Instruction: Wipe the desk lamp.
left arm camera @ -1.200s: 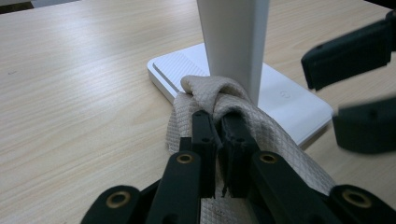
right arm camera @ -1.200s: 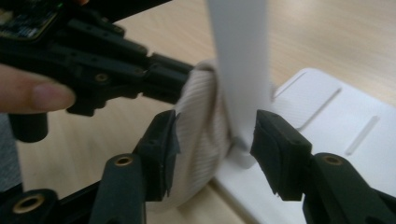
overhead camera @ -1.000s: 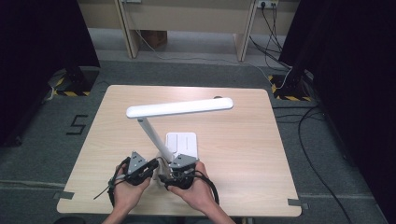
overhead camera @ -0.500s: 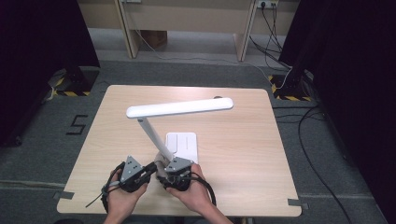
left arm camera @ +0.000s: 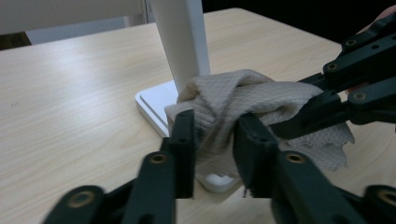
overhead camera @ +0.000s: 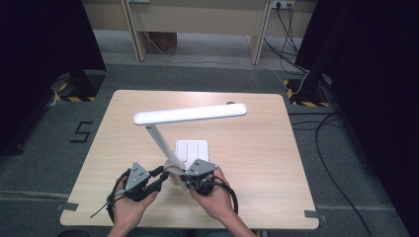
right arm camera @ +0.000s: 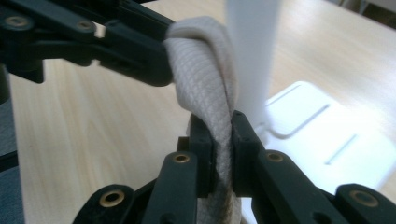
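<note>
High view: white desk lamp (overhead camera: pixel 190 113) is seen mid-frame on the wooden table (overhead camera: pixel 257 148), its long head lying horizontal above centre and its arm slanting down to a flat white base (overhead camera: pixel 191 148). Both grippers are held by the person's hands at lower centre of frame, L gripper (overhead camera: pixel 159 174) just left of the arm's foot, R gripper (overhead camera: pixel 187 178) just right of it, tips pointed toward each other and nearly meeting.

L gripper view: a beige waffle-weave cloth (left arm camera: pixel 243 107) is bunched at frame centre, touching the lamp arm's foot and draped over the near corner of the base. The L jaws are clamped on its lower fold (fabric is pinched between the two black pads). The R gripper comes in from the right edge, tips buried in the cloth.

R gripper view: cloth (right arm camera: pixel 208 79) is pinched tight between the R jaws at lower centre, rising upward as a narrow band; the L gripper grips its top at upper left. The lamp arm stands just behind, base at lower right.
</note>
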Available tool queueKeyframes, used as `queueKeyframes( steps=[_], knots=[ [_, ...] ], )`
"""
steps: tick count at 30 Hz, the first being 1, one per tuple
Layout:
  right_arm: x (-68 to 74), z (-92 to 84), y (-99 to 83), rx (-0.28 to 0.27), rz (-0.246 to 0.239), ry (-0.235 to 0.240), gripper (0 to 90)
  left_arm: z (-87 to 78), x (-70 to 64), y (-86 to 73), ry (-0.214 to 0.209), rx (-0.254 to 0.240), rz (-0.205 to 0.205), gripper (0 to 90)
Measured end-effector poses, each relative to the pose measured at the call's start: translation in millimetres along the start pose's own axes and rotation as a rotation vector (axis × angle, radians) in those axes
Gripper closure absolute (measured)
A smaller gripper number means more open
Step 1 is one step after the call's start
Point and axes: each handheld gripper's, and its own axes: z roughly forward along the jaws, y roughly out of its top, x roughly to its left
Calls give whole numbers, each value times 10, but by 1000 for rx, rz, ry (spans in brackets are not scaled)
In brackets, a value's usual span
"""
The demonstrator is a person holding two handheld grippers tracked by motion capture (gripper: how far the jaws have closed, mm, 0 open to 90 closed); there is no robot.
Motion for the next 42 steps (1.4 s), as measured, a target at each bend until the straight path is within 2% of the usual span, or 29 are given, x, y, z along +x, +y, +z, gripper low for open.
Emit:
queueKeyframes(
  steps=[4, 5, 6, 8, 10, 13, 15, 17, 18, 19, 21, 23, 24, 25, 30, 32, 35, 39, 41, 42],
  knots=[
    [-76, -145, 98, -34, -10, -60, 833, -22, -20, 43, -14, -39, 7, 577],
    [-109, -215, 163, -53, -22, -101, 835, -39, -24, 54, -9, -54, 17, 576],
    [-109, -215, 163, -53, -22, -101, 835, -39, -24, 54, -9, -54, 17, 576],
    [-151, -282, 227, -81, -24, -140, 835, -70, -18, 63, -2, -82, 5, 576],
    [-244, -353, 302, -121, -31, -178, 835, -91, -9, 76, 4, -80, 5, 576],
    [-265, -375, 352, -133, -36, -184, 835, -63, 24, 52, 18, -51, 4, 589],
    [-227, -385, 434, -161, -66, -178, 834, 4, 67, 0, 26, -6, 9, 608],
    [-207, -391, 458, -171, -76, -175, 834, 118, 121, -85, 7, 42, -43, 617],
    [-188, -393, 486, -193, -95, -173, 834, 155, 141, -108, 8, 52, -49, 639],
    [-165, -400, 503, -198, -86, -171, 834, 215, 165, -138, 16, 71, -44, 651],
    [-137, -413, 559, -229, -98, -170, 834, 295, 187, -169, 22, 95, -41, 696],
    [-101, -448, 673, -270, -121, -180, 834, 374, 205, -191, 39, 110, -23, 762],
    [-101, -448, 673, -270, -121, -180, 834, 410, 216, -198, 40, 116, -24, 762],
    [-86, -458, 752, -288, -136, -183, 834, 442, 224, -205, 38, 121, -27, 797],
    [-58, -442, 874, -308, -167, -188, 833, 572, 231, -267, 4, 136, -13, 836],
    [-27, -424, 914, -316, -178, -189, 833, 608, 235, -297, -14, 139, -24, 845],
    [-1, -411, 961, -320, -208, -198, 833, 634, 242, -322, -19, 154, -14, 867],
    [6, -412, 1003, -333, -204, -200, 832, 659, 231, -346, -44, 175, -15, 885],
    [9, -423, 1028, -341, -210, -204, 832, 673, 227, -356, -39, 177, -7, 887],
    [8, -429, 1039, -344, -216, -202, 832, 683, 222, -362, -56, 189, -14, 886]
  ],
)
